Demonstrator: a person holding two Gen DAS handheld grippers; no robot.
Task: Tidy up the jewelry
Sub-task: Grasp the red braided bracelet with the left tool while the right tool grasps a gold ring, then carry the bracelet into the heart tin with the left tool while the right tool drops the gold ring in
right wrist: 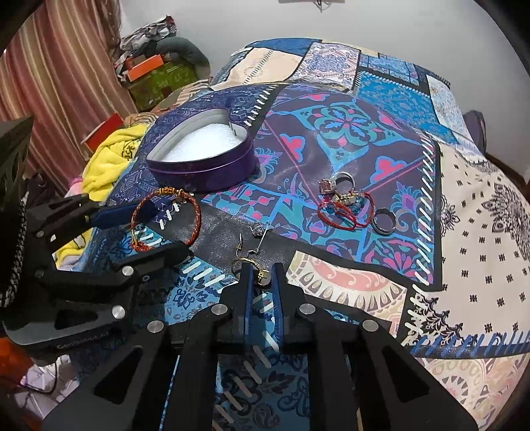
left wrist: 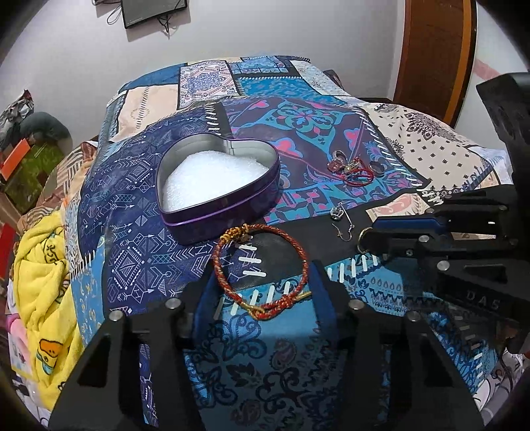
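A patchwork bedspread (left wrist: 298, 132) carries a heart-shaped tin (left wrist: 218, 185), braided bracelet (left wrist: 261, 265), earrings (left wrist: 343, 220) and tangled rings (right wrist: 347, 202).

Patchwork bedspread (left wrist: 142, 252) before white wall (left wrist: 265, 30), wooden door (left wrist: 430, 49), striped curtain (right wrist: 59, 66)

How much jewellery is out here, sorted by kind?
Bracelets: 2 (braided bracelet, red cord bracelet)
Rings: 3 clear (silver band, dark band, gold ring in the right gripper)
Earrings: 1, perhaps 2 (hook earring)
Total: at least 6; the tangled pile may hide more.
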